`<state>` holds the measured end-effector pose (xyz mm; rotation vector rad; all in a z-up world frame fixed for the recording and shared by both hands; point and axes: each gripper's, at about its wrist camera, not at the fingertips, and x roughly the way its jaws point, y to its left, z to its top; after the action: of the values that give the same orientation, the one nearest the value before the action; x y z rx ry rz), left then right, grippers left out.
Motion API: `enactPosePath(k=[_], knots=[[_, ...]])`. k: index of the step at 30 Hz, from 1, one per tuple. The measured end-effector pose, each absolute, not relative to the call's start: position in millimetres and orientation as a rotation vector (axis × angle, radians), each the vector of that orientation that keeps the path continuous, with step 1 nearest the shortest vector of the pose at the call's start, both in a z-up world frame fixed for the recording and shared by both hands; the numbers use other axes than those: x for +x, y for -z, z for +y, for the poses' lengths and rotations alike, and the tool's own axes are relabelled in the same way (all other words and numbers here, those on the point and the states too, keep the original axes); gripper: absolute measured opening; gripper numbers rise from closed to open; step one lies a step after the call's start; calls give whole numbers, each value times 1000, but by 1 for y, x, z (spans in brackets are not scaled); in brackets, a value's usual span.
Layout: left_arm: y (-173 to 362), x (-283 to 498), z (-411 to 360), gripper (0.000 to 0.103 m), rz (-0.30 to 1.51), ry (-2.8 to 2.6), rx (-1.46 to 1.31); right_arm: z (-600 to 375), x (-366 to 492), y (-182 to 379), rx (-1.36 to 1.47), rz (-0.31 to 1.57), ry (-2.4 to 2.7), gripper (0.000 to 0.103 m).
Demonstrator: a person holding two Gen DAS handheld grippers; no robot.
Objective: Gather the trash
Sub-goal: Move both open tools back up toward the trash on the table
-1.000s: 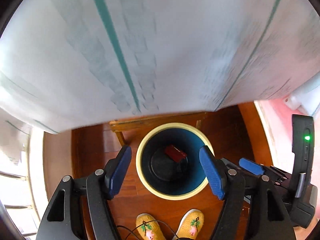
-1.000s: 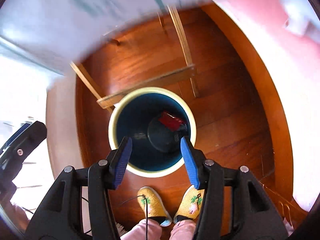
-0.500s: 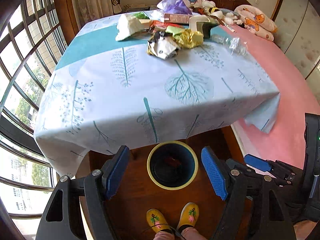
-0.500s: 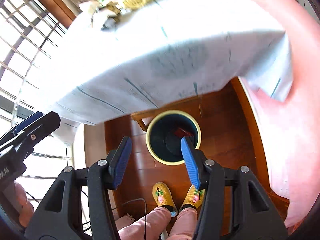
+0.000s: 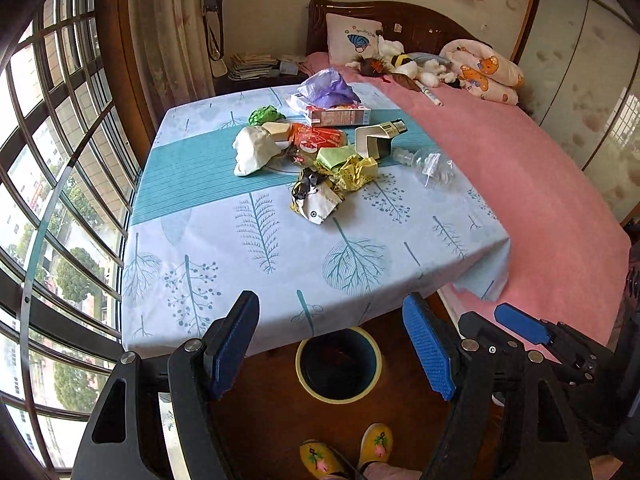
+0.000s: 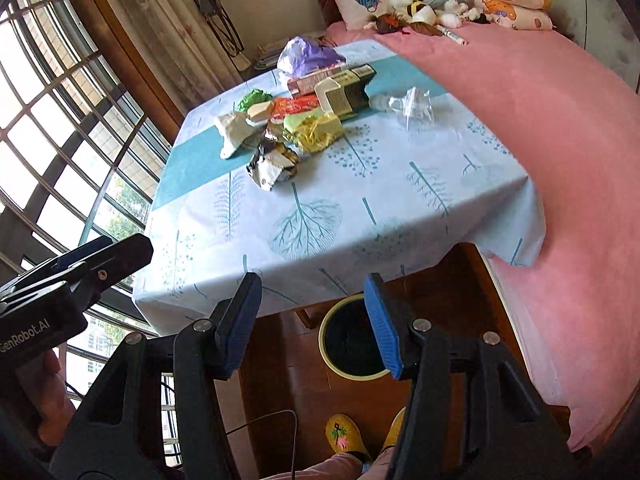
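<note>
A pile of trash (image 5: 320,160) (image 6: 288,128) lies in the middle of a table with a leaf-print blue cloth (image 5: 256,248) (image 6: 328,216): crumpled wrappers, a white bag, cartons, a purple bag and a clear plastic bottle (image 5: 428,164). On the wooden floor under the table's near edge stands a dark blue bin with a yellow rim (image 5: 338,364) (image 6: 348,340). My left gripper (image 5: 340,344) is open and empty, high above the bin. My right gripper (image 6: 316,324) is open and empty too, beside it.
A pink bed (image 5: 540,184) with a pillow and soft toys runs along the table's right side. A tall grid window (image 5: 48,160) fills the left. The person's yellow slippers (image 5: 344,456) stand on the floor near the bin.
Both grippers have risen from just over the bin to above table height, and the views tilted up, so the whole tabletop and trash pile came into view. Both stayed open.
</note>
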<state>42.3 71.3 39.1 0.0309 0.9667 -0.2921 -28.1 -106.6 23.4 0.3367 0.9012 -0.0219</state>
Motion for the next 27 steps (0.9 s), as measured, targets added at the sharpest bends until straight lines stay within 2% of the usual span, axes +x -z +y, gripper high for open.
enactPosePath(k=[5, 11, 19, 27], knots=[[-58, 45, 70, 75, 955, 314, 38, -105, -27, -56, 315, 840, 33, 50], [-61, 56, 67, 75, 971, 327, 13, -110, -19, -66, 306, 829, 36, 50], [-50, 91, 50, 77, 991, 290, 19, -133, 34, -48, 309, 864, -7, 50], [-14, 176, 34, 77, 1061, 96, -13, -162, 145, -17, 279, 980, -156, 50]])
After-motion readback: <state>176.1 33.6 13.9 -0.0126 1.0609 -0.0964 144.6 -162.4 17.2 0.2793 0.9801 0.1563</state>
